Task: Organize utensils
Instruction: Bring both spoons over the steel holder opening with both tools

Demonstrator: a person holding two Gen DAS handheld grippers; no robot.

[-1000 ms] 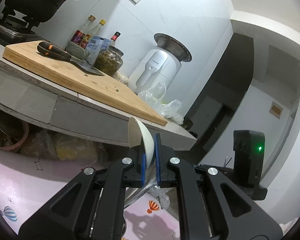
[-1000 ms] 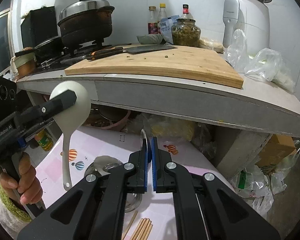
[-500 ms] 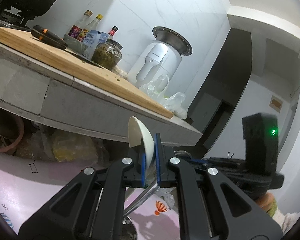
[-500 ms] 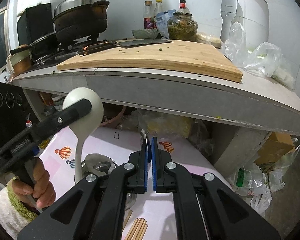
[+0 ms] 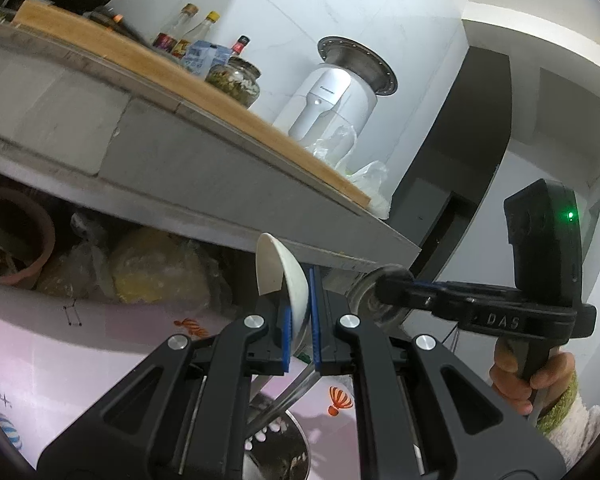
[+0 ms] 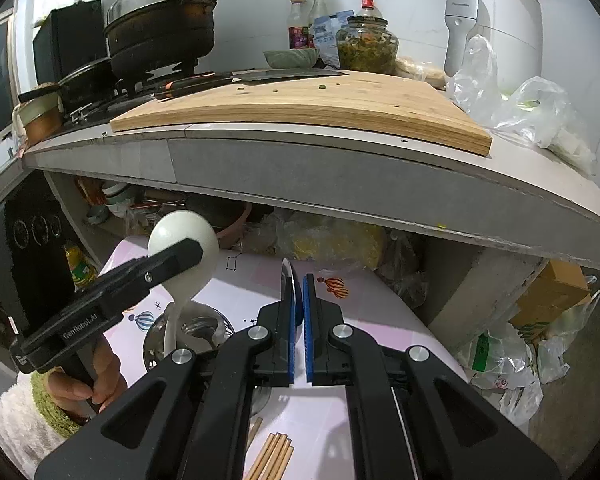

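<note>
Two utensils: a white ladle [image 6: 184,248] and a steel spoon [image 6: 290,292], each held bowl-up above a metal holder cup [image 6: 198,330], lower left of the right view.
Left gripper [image 5: 300,320]: jaws clamped on the ladle's bowl.
Right gripper [image 6: 300,316]: jaws together on the spoon's thin bowl edge.
Handling: ladle probably light, stiff, glossy, perhaps brittle; a hold at the neck looks safer than the slippery bowl.
Chopsticks [image 6: 274,456]: bottom centre, on the balloon-print worktop [image 6: 360,312].
Writing: "GenRobot.AI" on the left gripper; "DAS" on the right.
</note>
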